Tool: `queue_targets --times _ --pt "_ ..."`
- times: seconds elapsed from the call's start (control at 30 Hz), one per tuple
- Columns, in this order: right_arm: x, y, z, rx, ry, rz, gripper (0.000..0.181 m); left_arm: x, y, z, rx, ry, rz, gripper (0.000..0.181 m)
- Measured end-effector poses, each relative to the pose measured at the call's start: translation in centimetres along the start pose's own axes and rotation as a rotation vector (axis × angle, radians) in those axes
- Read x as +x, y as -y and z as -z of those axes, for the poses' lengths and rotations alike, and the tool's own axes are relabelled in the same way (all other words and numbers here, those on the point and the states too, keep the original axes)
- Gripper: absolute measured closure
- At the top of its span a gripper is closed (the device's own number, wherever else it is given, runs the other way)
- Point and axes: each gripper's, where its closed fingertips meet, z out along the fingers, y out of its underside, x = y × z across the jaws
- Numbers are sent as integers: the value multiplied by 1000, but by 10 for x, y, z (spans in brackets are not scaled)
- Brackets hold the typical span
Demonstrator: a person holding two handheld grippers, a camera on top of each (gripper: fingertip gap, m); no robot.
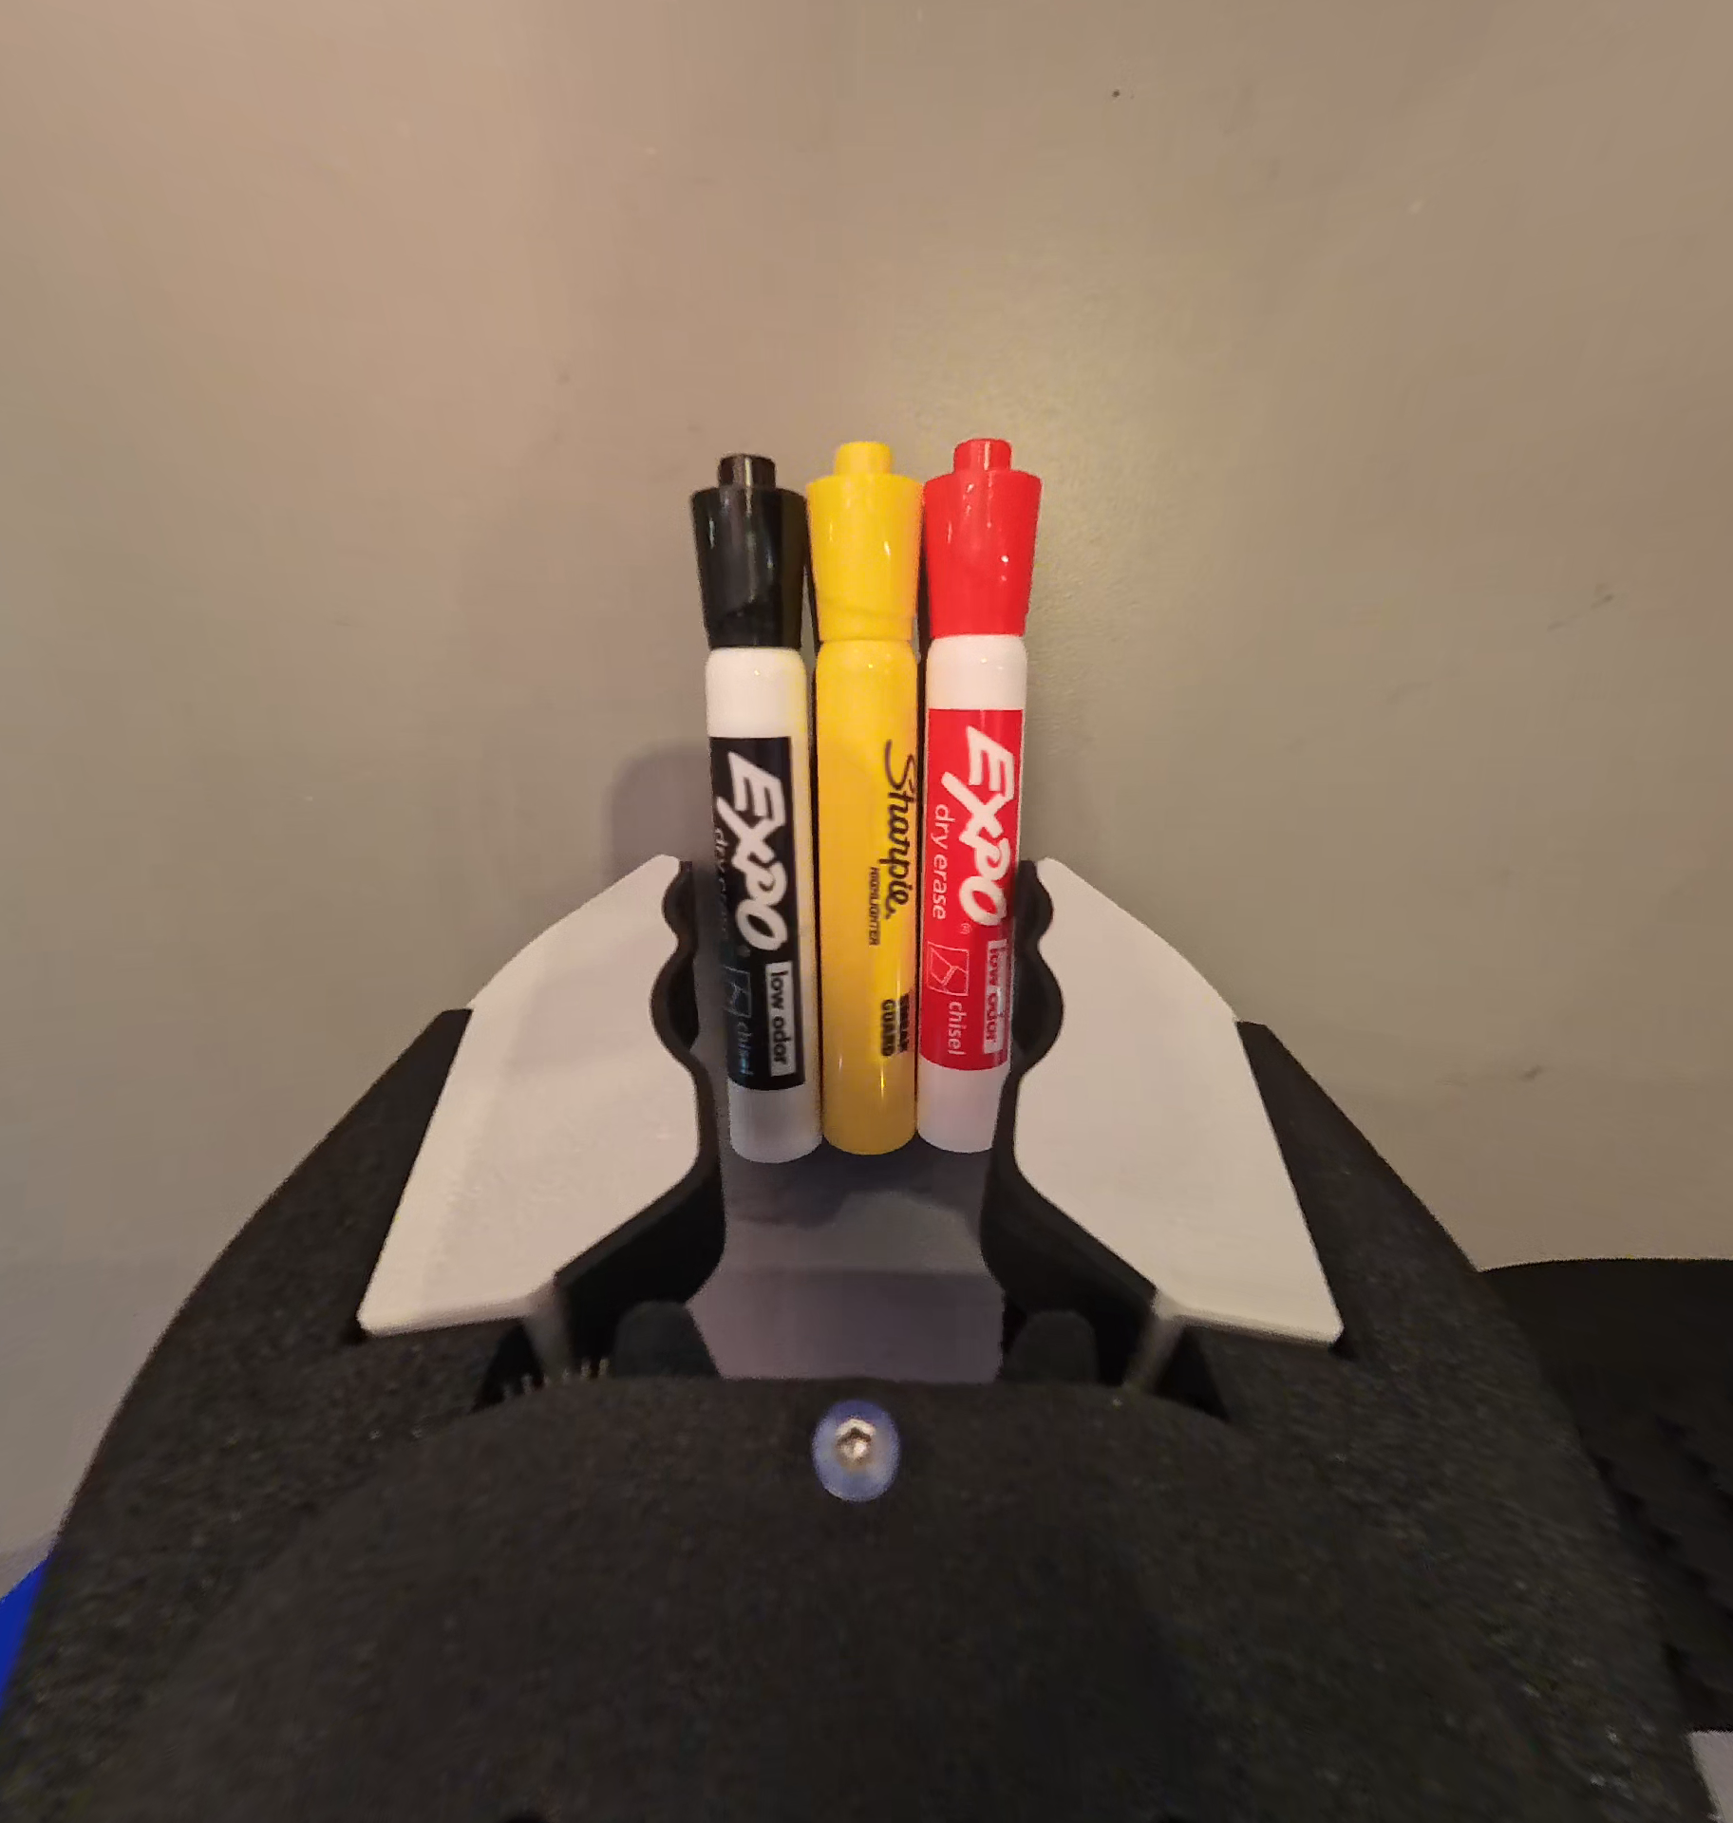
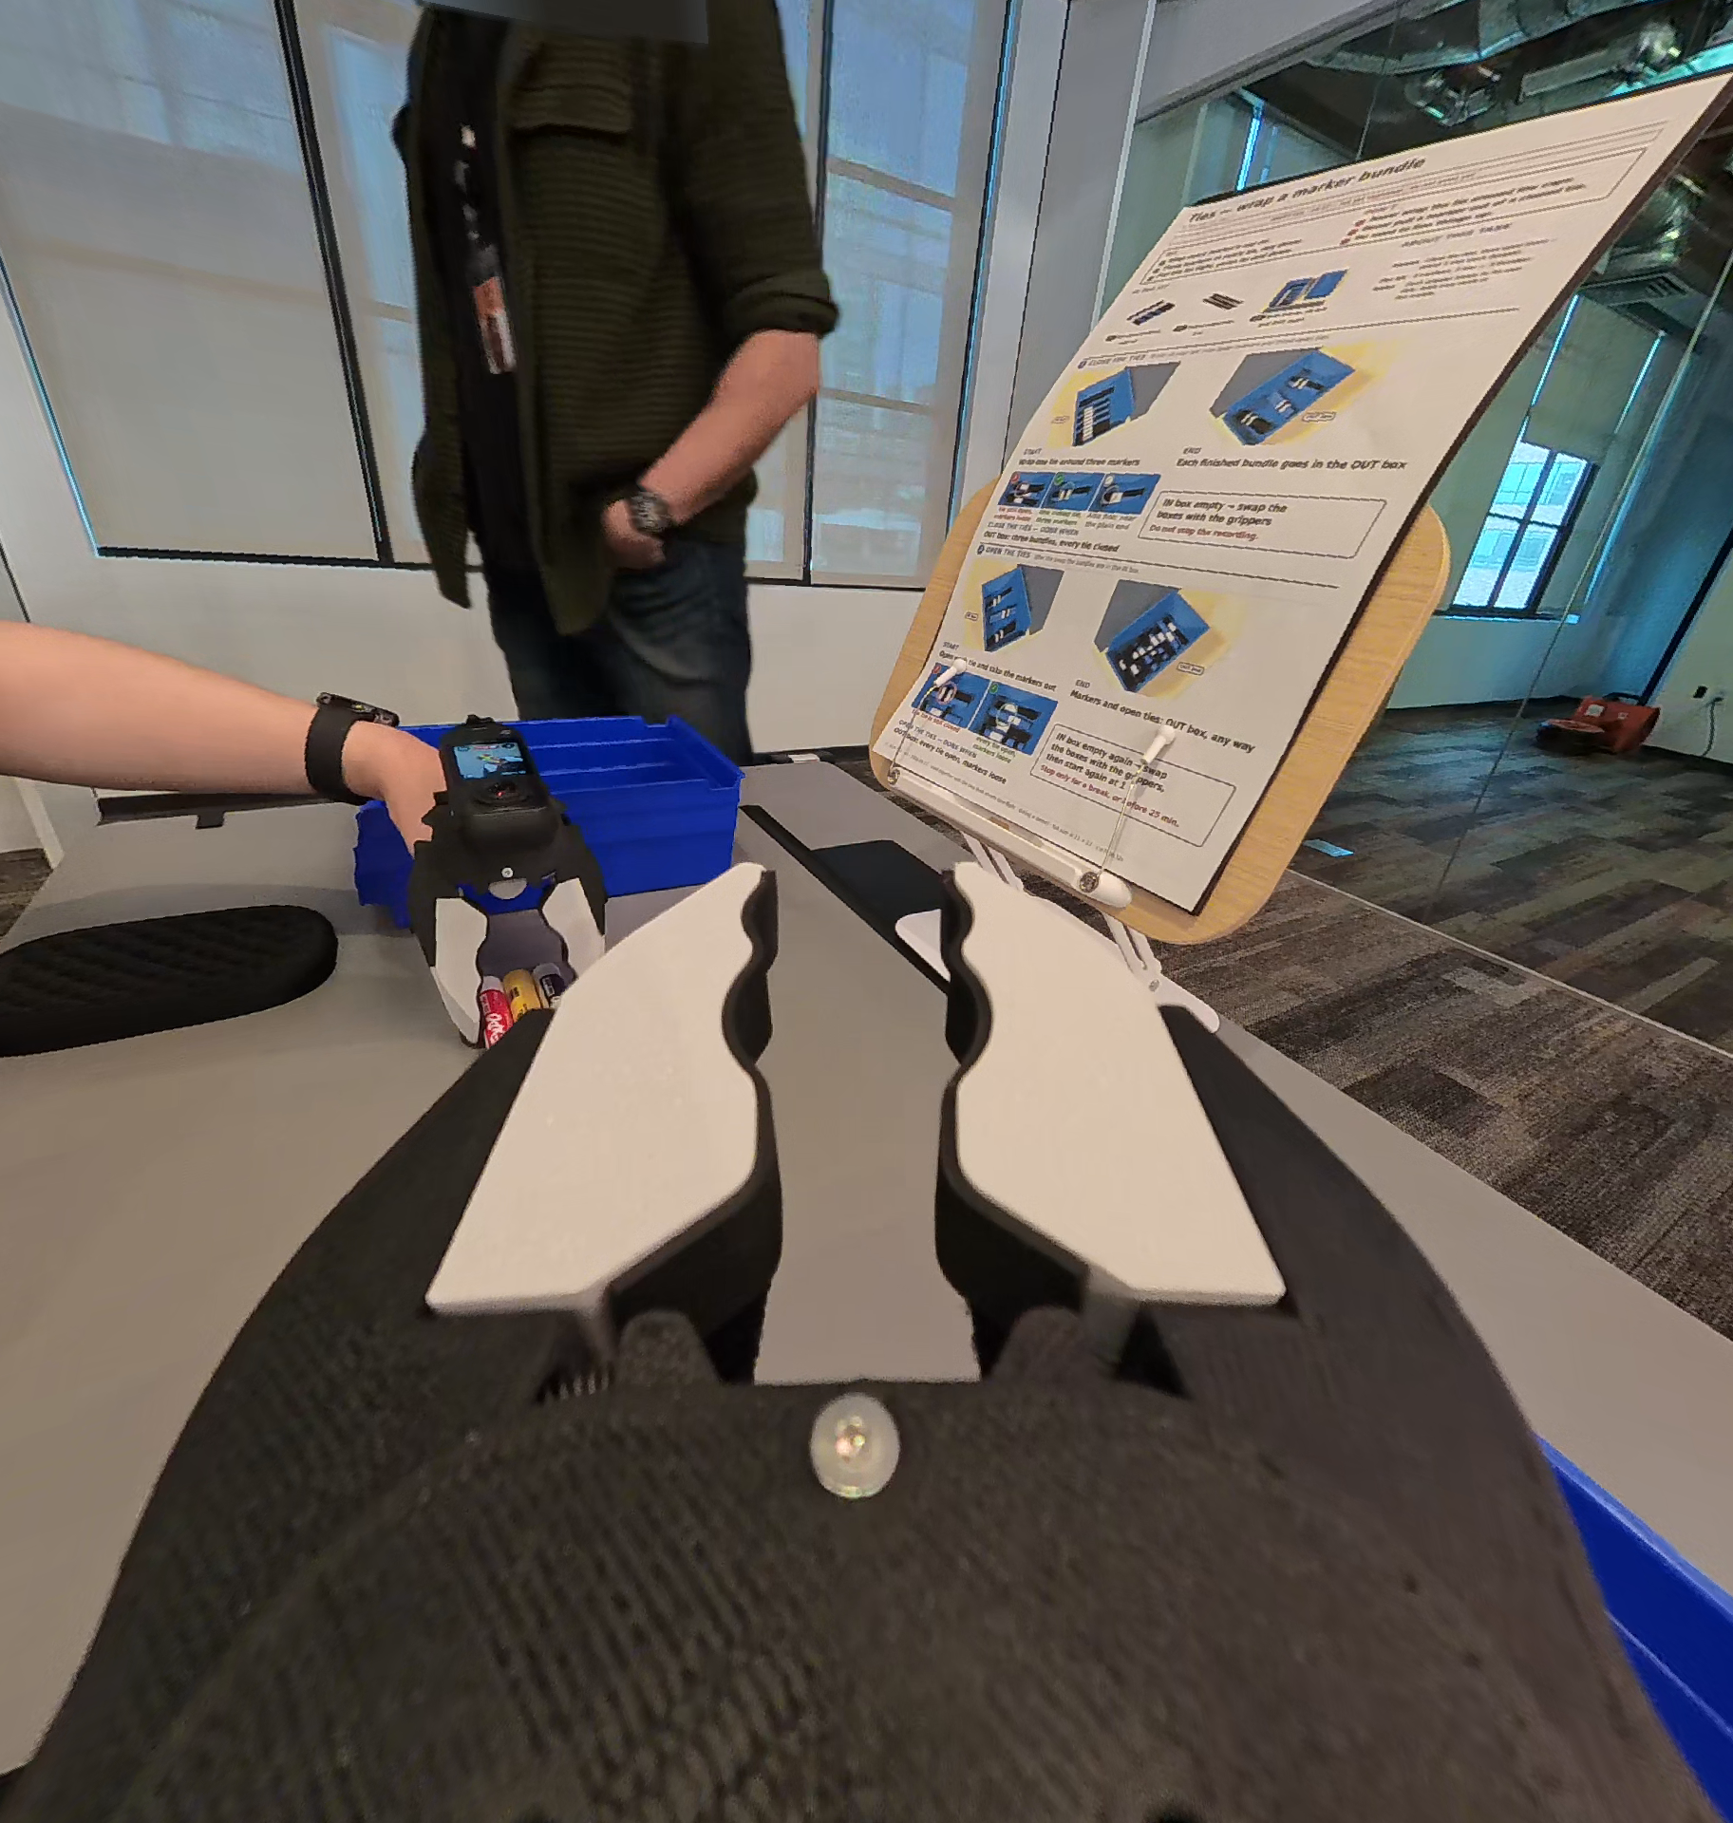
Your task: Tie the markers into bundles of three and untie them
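Markers between left jaws; blue bin only in right view

A grey table fills the lower half of the right wrist view. At ten o'clock tall windows with dark frames and pale blinds give soft daylight. From two to three o'clock a glass partition reflects ceiling ducts, and a further window shows beyond it. Patterned grey carpet tiles cover the floor at three o'clock, where an orange object lies by the far wall. In the left wrist view, the same plain grey surface spreads from nine to three o'clock.
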Motion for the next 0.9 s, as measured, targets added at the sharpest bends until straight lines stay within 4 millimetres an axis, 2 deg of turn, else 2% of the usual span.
queue_targets --times 0.47,0.57,0.63,0.73,0.8,0.9 --pt "4 0 5 6 -20 -9 149 1 9 9 57 28 -4 117" --pt "5 -1 6 3 -25 -10 149 3 18 22 129 36 10 117" --pt "5 -1 6 1 -28 -9 149 3 28 44 217 46 32 117" --pt "4 0 4 -2 -26 -4 149 -13 28 100 351 124 83 117" --pt "1 2 1 6 -15 -1 149 -39 6 144 401 229 155 122" --pt "-1 6 -3 14 -12 4 149 -90 -55 198 419 403 353 135"
